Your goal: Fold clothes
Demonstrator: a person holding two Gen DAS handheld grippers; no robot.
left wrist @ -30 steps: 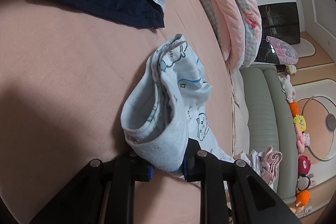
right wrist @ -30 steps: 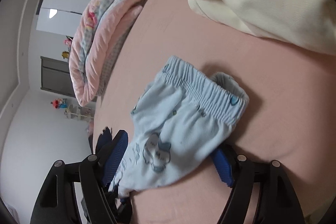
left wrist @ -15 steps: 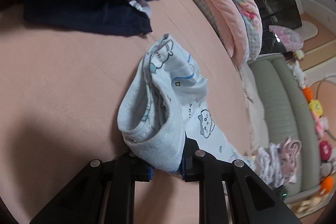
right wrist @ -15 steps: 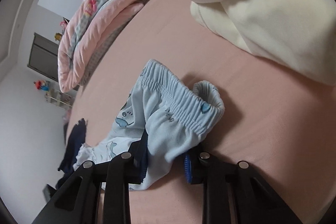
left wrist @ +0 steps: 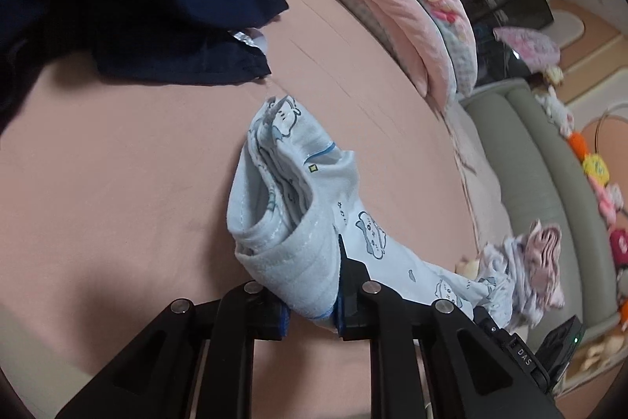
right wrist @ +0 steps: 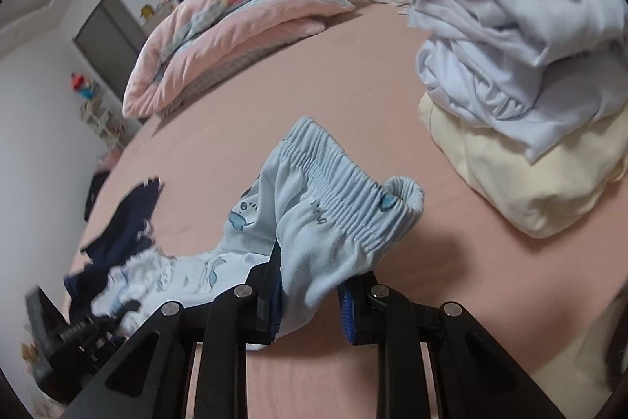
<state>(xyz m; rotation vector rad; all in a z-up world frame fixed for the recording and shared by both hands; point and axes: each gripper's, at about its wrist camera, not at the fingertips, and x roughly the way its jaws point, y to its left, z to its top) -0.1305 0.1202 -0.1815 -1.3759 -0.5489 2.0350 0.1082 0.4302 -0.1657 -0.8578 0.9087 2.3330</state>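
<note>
Since a second before, your right gripper (right wrist: 310, 305) had gone from standing wide around the small light-blue printed pants (right wrist: 333, 218) to pinching them just below the gathered waistband, and both of your hands had lifted the garment partly off the pink bed sheet (right wrist: 235, 128). Your left gripper (left wrist: 312, 305) had kept its clamp on the hem end of the pants (left wrist: 290, 222) throughout.

At this moment both pairs of pads were pressed on cloth, one at each end, with the fabric sagging between them (in the left wrist view it trailed off toward 4 o'clock, where the other gripper's black body showed). The pants hung bunched and rumpled, not flat, so no fold was made in them yet.

As for the wider job: in the right wrist view a heap of loose white and cream clothes (right wrist: 522, 112) lay at 2 o'clock, looking unfolded. In the left wrist view a dark navy garment (left wrist: 149, 10) sprawled at 10 o'clock, also unfolded. A folded pink quilt (right wrist: 235, 26) sat at 11 o'clock in the right view.

By my reading you were early in the task: this garment needed spreading and folding, and several more waited.
</note>
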